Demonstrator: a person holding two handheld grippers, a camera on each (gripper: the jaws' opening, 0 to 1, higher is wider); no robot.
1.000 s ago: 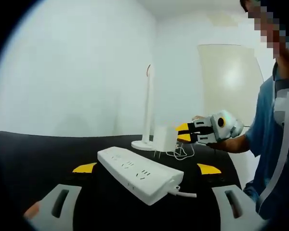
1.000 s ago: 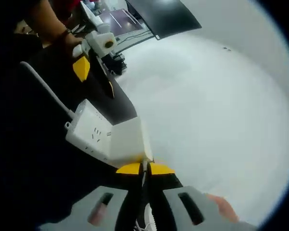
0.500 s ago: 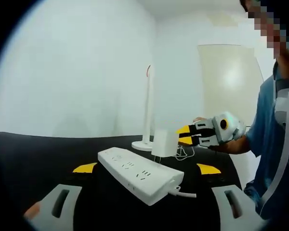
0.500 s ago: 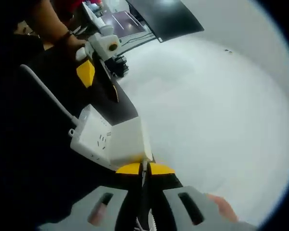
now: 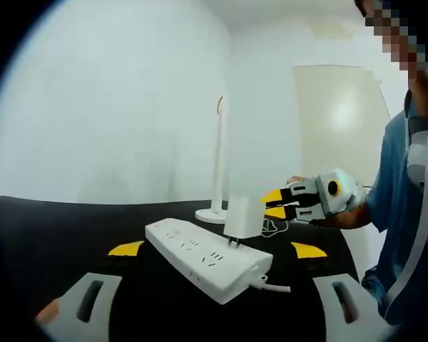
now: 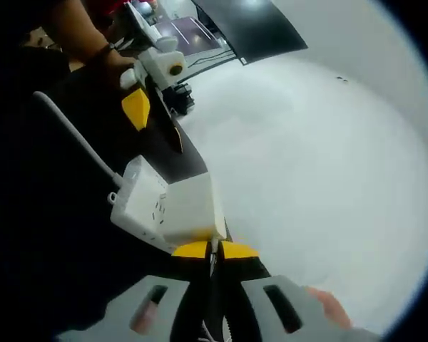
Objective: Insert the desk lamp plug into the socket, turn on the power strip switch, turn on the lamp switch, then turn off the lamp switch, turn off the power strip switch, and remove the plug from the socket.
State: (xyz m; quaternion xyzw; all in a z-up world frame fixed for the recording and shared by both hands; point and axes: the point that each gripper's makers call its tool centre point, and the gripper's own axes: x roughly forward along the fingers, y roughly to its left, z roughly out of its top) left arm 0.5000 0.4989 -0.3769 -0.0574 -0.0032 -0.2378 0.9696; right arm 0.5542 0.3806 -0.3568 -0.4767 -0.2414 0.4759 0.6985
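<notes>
In the left gripper view, the left gripper point(image 5: 210, 251) stands wide open with nothing between its yellow-tipped jaws, which rise at either side from the bottom of the view above the black worktop point(image 5: 50, 228). Between those jaws the white power strip point(image 5: 207, 259) lies flat on the worktop, running diagonally, its cable point(image 5: 274, 287) leaving the nearer right end. Just above the strip's right-hand sockets hangs the white plug point(image 5: 242, 216), upright, its metal prongs pointing down and reaching the strip's top face; whether they have entered a socket cannot be told. Behind the plug stands the white desk lamp point(image 5: 220, 160), a slim upright post on a round base at the far side of the worktop, with a loose coil of white cord beside the base. To the right of the plug, the right gripper point(image 5: 273, 202) reaches in from a person's hand, its yellow tips closed on the plug's side; a blue sleeve shows at the far right. In the right gripper view, the left gripper point(image 6: 155, 122) shows at upper left, the power strip point(image 6: 139, 203) lies below it on the dark worktop, and the plug point(image 6: 192, 212) sits squeezed between the right gripper's point(image 6: 210, 249) nearly meeting yellow tips, overlapping the strip's end
</notes>
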